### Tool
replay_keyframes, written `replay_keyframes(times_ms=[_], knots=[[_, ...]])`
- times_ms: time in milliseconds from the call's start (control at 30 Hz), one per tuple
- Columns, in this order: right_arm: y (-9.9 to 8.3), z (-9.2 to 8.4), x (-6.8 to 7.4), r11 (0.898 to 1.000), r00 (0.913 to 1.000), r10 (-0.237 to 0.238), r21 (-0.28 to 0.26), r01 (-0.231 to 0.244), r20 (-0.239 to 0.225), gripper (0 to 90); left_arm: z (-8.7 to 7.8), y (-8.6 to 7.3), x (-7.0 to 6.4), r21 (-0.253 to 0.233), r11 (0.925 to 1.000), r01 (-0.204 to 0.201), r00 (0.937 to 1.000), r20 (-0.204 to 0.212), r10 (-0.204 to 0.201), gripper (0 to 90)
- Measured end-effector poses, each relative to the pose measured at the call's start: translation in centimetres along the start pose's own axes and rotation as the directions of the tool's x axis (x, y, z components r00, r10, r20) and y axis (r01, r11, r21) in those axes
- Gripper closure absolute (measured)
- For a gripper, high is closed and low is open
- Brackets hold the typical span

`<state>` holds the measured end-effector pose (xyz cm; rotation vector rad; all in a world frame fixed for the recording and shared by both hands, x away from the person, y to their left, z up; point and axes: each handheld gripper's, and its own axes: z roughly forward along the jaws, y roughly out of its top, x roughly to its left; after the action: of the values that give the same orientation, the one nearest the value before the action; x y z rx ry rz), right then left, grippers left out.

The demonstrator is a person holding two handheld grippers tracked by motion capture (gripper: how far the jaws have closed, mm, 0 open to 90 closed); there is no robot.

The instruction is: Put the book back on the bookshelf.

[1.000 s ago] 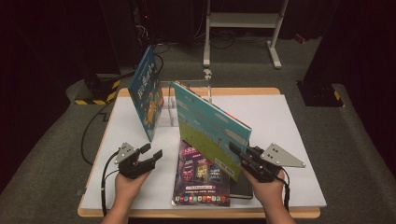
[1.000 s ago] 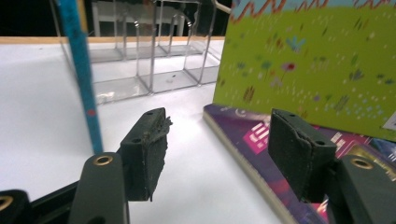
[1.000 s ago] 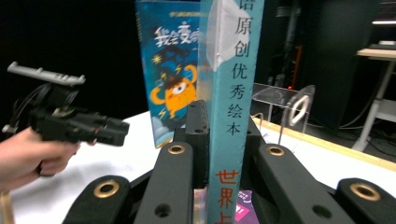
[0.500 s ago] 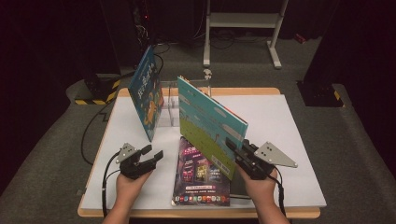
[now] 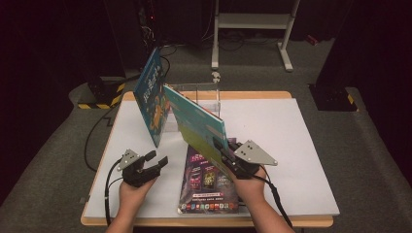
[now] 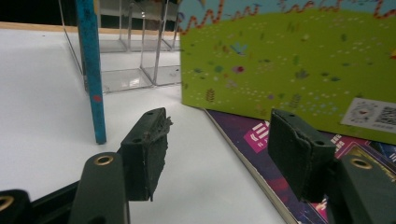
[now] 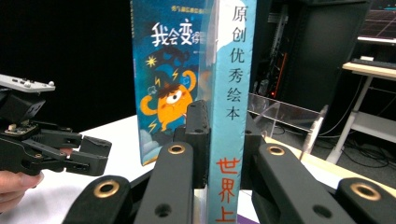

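Observation:
A green and light-blue picture book (image 5: 199, 124) hangs tilted above the table, and my right gripper (image 5: 222, 148) is shut on its near edge. In the right gripper view the pads (image 7: 198, 135) clamp the book's spine (image 7: 233, 70) from both sides. A blue book with an orange monster (image 5: 151, 99) stands on edge at the back left, just beyond the held book. A purple book (image 5: 206, 187) lies flat under the held one. My left gripper (image 5: 156, 160) rests open at the front left, its jaws (image 6: 219, 144) holding nothing.
A clear acrylic rack (image 5: 201, 94) stands at the back middle of the white table (image 5: 291, 131), behind both upright books. The table's right half is bare. Dark floor, cables and a metal stand lie beyond the far edge.
My right gripper has carried the green book to the left, closer to the standing blue book. The left gripper has stayed where it was.

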<state>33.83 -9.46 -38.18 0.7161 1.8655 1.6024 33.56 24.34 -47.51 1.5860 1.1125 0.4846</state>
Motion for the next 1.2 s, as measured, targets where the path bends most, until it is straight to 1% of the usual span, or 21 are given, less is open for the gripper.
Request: replay_keyframes(times_ms=[67, 133, 233, 333, 367, 400, 433, 567, 600, 633, 700, 733, 833, 867, 933, 967, 1000, 1033, 1133, 1167, 1200], knots=[[0.0, 0.1, 0.2, 1.000, 1.0000, -0.001, 0.002, 0.001, 0.001, 80.6, -0.1, 0.0, -0.2, -0.013, 0.9999, -0.010, 0.9999, 0.002, 0.010, 38.6], [0.1, 0.1, 0.2, 1.000, 1.0000, 0.006, 0.008, -0.006, 0.004, 80.5, -0.4, 0.2, -0.6, -0.042, 0.9986, -0.033, 0.9994, 0.006, 0.033, 39.8], [0.2, 0.1, 0.1, 1.000, 0.9998, 0.020, 0.014, -0.020, 0.006, 80.4, -0.9, 1.0, -1.6, -0.085, 0.9953, -0.047, 0.9977, 0.044, 0.051, 39.2], [0.2, 0.1, 0.2, 1.000, 0.9998, 0.018, 0.013, -0.018, 0.002, 80.3, -1.1, 2.2, -3.1, -0.134, 0.9884, -0.072, 0.9939, 0.074, 0.082, 38.3], [0.2, 0.0, 0.3, 1.000, 0.9998, 0.019, 0.013, -0.019, 0.001, 80.2, -1.1, 2.7, -3.6, -0.147, 0.9857, -0.082, 0.9926, 0.077, 0.094, 40.3], [0.1, 0.1, 0.5, 1.000, 0.9999, 0.012, 0.010, -0.012, -0.001, 80.1, -1.1, 3.1, -4.2, -0.163, 0.9810, -0.105, 0.9909, 0.066, 0.117, 53.7], [0.1, 0.1, 0.5, 1.000, 0.9999, 0.012, 0.010, -0.012, -0.001, 80.1, -0.9, 3.6, -4.8, -0.176, 0.9768, -0.122, 0.9891, 0.061, 0.134, 53.7], [0.1, 0.0, 0.6, 1.000, 0.9998, 0.022, 0.006, -0.022, -0.001, 79.9, 0.5, 6.0, -6.8, -0.186, 0.9740, -0.130, 0.9865, 0.074, 0.146, 56.4], [0.1, 0.0, 0.5, 0.999, 0.9994, 0.034, 0.007, -0.034, -0.004, 79.6, 1.3, 7.0, -7.9, -0.199, 0.9677, -0.154, 0.9830, 0.068, 0.170, 57.2], [0.1, 0.0, 0.5, 0.999, 0.9994, 0.034, 0.007, -0.034, -0.004, 79.6, 1.3, 7.0, -7.9, -0.199, 0.9677, -0.154, 0.9830, 0.068, 0.170, 57.4], [0.0, 0.1, 0.5, 0.998, 0.9983, 0.058, 0.006, -0.058, -0.008, 79.0, 2.4, 7.8, -8.7, -0.192, 0.9649, -0.179, 0.9785, 0.068, 0.195, 57.4], [0.0, 0.1, 0.5, 0.998, 0.9983, 0.058, 0.006, -0.058, -0.008, 79.0, 3.0, 8.1, -8.9, -0.182, 0.9658, -0.184, 0.9777, 0.066, 0.199, 57.4], [0.0, 0.0, 0.8, 0.997, 0.9973, 0.071, 0.003, -0.071, -0.017, 78.2, 4.0, 8.5, -9.2, -0.174, 0.9685, -0.178, 0.9787, 0.071, 0.193, 57.4], [-0.1, 0.0, 0.9, 0.997, 0.9967, 0.081, 0.002, -0.081, -0.014, 77.7, 4.1, 8.5, -9.3, -0.180, 0.9673, -0.178, 0.9787, 0.069, 0.193, 57.7], [-0.1, 0.0, 0.7, 0.996, 0.9956, 0.092, 0.002, -0.092, -0.018, 76.8, 4.2, 8.5, -9.3, -0.182, 0.9686, -0.169, 0.9801, 0.072, 0.185, 57.6], [-0.3, -0.1, 0.6, 0.993, 0.9931, 0.114, 0.013, -0.114, -0.028, 75.0, 4.2, 8.4, -9.3, -0.183, 0.9695, -0.163, 0.9815, 0.071, 0.178, 57.6], [-0.9, -0.6, 0.2, 0.990, 0.9882, 0.139, 0.043, -0.136, -0.065, 67.7, 4.2, 8.4, -9.2, -0.179, 0.9703, -0.162, 0.9818, 0.069, 0.177, 57.1], [-0.9, -0.6, 0.2, 0.990, 0.9882, 0.139, 0.043, -0.136, -0.065, 67.7, 4.2, 8.4, -9.2, -0.176, 0.9711, -0.161, 0.9823, 0.067, 0.175, 57.1], [-2.6, -2.1, 0.0, 0.989, 0.9870, 0.134, 0.074, -0.127, -0.089, 67.6, 4.2, 8.3, -9.1, -0.175, 0.9711, -0.162, 0.9825, 0.063, 0.176, 56.7], [-3.4, -2.9, -0.1, 0.991, 0.9890, 0.113, 0.084, -0.105, -0.095, 68.8, 4.1, 8.3, -9.1, -0.175, 0.9711, -0.162, 0.9827, 0.061, 0.175, 56.4], [-3.4, -2.9, -0.1, 0.991, 0.9890, 0.113, 0.084, -0.105, -0.095, 68.8, 4.1, 8.3, -9.1, -0.177, 0.9713, -0.159, 0.9832, 0.061, 0.172, 56.4]])
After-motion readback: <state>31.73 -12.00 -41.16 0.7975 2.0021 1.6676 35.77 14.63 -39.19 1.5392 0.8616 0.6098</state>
